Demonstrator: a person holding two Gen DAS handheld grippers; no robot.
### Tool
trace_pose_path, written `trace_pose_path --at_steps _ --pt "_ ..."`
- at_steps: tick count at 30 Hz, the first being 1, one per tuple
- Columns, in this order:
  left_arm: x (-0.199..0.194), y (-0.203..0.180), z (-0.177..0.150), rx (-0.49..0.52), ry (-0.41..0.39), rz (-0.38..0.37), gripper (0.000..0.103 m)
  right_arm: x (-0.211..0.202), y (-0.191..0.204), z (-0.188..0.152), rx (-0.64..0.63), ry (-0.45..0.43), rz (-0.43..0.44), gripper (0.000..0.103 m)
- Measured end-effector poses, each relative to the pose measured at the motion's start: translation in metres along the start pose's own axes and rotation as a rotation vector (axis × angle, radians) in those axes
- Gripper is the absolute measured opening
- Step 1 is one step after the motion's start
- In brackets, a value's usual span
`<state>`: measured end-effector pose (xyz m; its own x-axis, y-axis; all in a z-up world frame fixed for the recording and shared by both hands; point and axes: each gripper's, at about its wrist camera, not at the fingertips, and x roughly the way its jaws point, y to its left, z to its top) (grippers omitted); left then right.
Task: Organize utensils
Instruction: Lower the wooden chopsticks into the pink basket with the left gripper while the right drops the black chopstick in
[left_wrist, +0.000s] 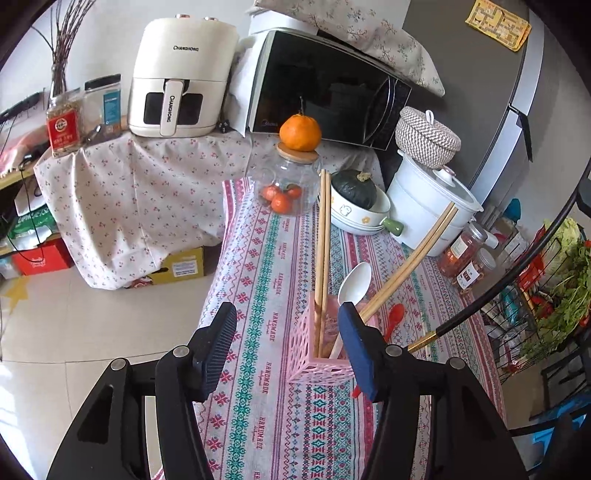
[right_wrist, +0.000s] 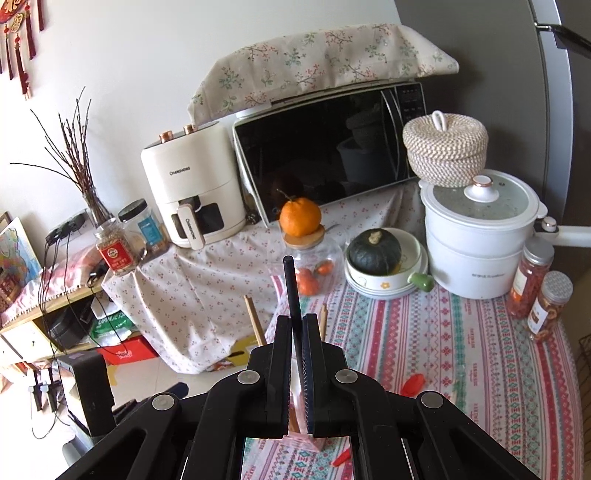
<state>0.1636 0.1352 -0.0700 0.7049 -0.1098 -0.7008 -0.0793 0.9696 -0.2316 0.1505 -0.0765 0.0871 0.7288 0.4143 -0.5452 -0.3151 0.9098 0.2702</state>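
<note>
The right gripper (right_wrist: 295, 325) is clamped on a black utensil handle (right_wrist: 290, 291) to carry it to the pink holder (left_wrist: 321, 347), which the open, empty left gripper (left_wrist: 288, 347) flanks, apparently to steady it.

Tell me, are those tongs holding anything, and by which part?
The right tongs pinch a thin black stick partway along its shaft. The left tongs are open and hold nothing.
</note>
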Motion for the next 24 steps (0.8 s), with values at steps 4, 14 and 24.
trace_pose_path --at_steps 4,14,24 --pt "0.000 0.005 -0.004 0.012 0.017 0.006 0.060 0.015 0.007 0.001 -0.010 -0.008 0.002 0.004" --pt "-0.006 0.008 -0.004 0.009 0.024 -0.016 0.060 0.066 0.000 -0.021 0.025 0.100 -0.016 0.004" --pt "-0.003 -0.002 -0.008 0.043 0.038 -0.017 0.061 0.072 -0.010 -0.030 0.062 0.151 0.021 0.015"
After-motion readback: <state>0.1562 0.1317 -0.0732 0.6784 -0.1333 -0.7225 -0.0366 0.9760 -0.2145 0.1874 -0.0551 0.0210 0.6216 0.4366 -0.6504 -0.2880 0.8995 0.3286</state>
